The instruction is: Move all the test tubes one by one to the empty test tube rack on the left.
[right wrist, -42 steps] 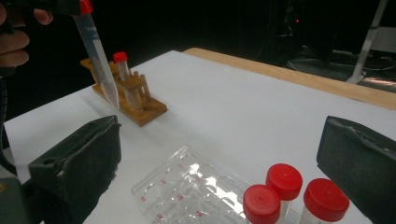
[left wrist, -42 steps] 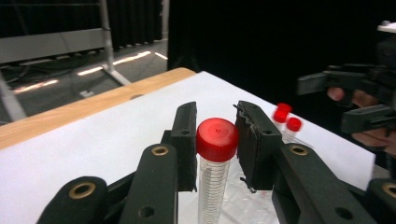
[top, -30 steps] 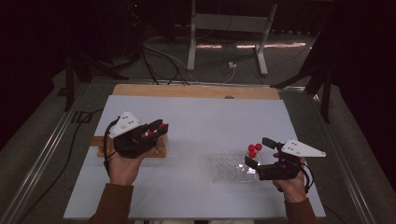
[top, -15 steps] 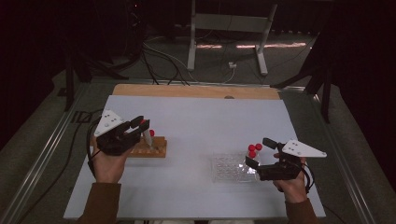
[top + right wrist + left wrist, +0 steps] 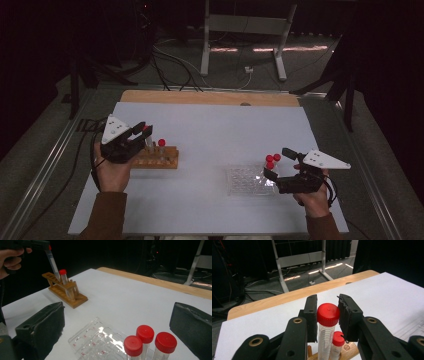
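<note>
Tubes with red screw caps occupy both ends of the white table (image 5: 210, 130). The left gripper (image 5: 327, 315) has its black jaws clamped on the cap of a clear, graduated plastic tube with a red cap (image 5: 327, 322), which it holds above the left end of a small wooden tube rack (image 5: 159, 159). In the right gripper view this held tube tilts, its lower end down at the rack's far end. A second red-capped tube (image 5: 161, 144) stands upright in the rack just beside it; in the left gripper view it sits just below and to the right of the held one. The right gripper (image 5: 117, 322) rests low near the table's right side, jaws wide apart with nothing between the pads. Just ahead of it stands a cluster of three red-capped tubes (image 5: 147, 340), upright in a clear plastic tray with rows of round wells (image 5: 97, 340). The tray and the wooden rack lie well apart.
</note>
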Action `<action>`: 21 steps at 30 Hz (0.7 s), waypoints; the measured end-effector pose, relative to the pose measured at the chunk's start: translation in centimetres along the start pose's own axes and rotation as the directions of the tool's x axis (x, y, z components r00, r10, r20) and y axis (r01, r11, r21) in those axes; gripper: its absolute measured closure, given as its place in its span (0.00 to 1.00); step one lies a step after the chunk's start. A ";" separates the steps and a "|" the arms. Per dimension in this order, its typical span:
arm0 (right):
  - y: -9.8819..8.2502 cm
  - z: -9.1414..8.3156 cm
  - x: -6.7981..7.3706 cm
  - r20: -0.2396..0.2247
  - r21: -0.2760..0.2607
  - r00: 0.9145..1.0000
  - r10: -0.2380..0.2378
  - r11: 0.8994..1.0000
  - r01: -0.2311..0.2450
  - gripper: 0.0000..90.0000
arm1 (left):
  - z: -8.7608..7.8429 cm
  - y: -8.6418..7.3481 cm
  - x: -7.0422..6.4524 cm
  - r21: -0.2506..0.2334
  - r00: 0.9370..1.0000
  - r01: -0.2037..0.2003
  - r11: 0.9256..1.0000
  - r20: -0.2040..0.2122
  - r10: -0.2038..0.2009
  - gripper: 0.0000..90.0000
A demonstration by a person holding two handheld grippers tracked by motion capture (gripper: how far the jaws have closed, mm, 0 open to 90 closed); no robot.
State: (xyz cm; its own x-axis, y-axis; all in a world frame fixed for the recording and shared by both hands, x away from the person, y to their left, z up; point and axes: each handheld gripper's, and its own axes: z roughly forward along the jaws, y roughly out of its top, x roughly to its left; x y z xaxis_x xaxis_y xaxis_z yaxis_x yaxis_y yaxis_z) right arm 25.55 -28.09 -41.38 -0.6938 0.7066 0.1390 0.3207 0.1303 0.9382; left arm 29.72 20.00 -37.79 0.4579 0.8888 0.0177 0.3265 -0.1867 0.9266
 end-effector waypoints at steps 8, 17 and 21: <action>0.0 0.0 0.0 -0.002 -0.001 1.000 -0.002 1.000 0.002 0.00 | 0.6 -0.6 0.3 0.012 1.000 0.011 1.000 -0.009 -0.011 0.79; 0.0 -0.1 0.0 -0.003 -0.002 1.000 -0.002 1.000 0.002 0.00 | 1.3 -1.8 0.4 0.036 1.000 0.021 0.999 -0.004 -0.021 0.79; -0.1 -0.1 -0.1 -0.002 -0.004 1.000 0.000 1.000 0.000 0.00 | 1.4 -2.5 0.4 0.042 1.000 0.028 0.999 0.003 -0.028 0.79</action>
State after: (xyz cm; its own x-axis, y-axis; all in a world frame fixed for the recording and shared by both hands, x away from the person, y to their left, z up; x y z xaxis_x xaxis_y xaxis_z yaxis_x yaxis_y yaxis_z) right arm 25.51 -28.25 -41.42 -0.6951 0.7053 0.1396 0.3179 0.1274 0.9395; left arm 30.27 20.25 -40.61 0.4509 0.8925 -0.0090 0.3738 -0.1796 0.9100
